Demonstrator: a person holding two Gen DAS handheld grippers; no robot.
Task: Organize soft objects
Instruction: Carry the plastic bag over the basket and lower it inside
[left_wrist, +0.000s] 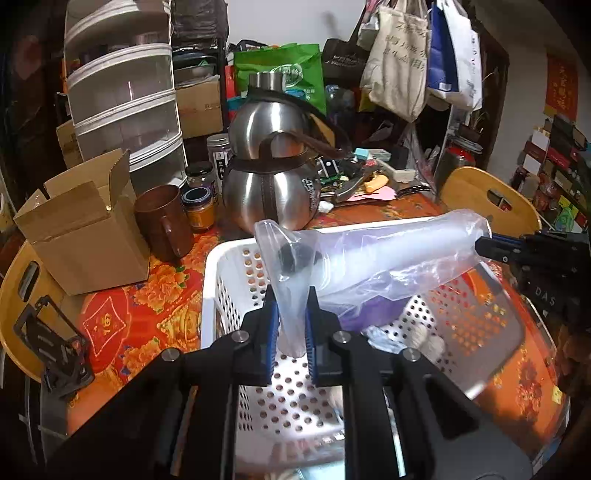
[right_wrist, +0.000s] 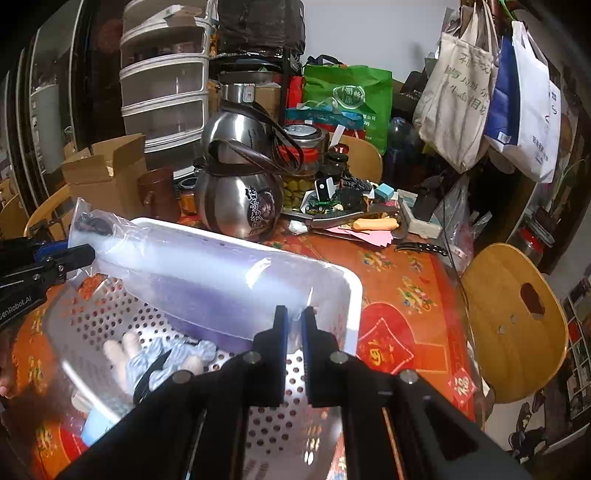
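A clear plastic bag (left_wrist: 388, 254) with a purple soft item inside hangs stretched over a white perforated basket (left_wrist: 221, 280). My left gripper (left_wrist: 291, 317) is shut on one end of the bag. My right gripper (right_wrist: 294, 325) is shut on the other end of the bag (right_wrist: 207, 280) above the basket (right_wrist: 343, 295). The right gripper also shows at the right of the left wrist view (left_wrist: 484, 247), and the left gripper at the left of the right wrist view (right_wrist: 83, 254). A striped soft toy (right_wrist: 162, 358) lies in the basket.
The basket stands on a red-and-orange flowered tablecloth (left_wrist: 147, 306). Behind it are a steel gourd-shaped flask (left_wrist: 273, 173), a brown mug (left_wrist: 162, 221), jars (left_wrist: 199, 206) and a cardboard box (left_wrist: 81, 236). Wooden chairs (right_wrist: 513, 321) stand around the table. Bags (right_wrist: 480, 96) hang at the back.
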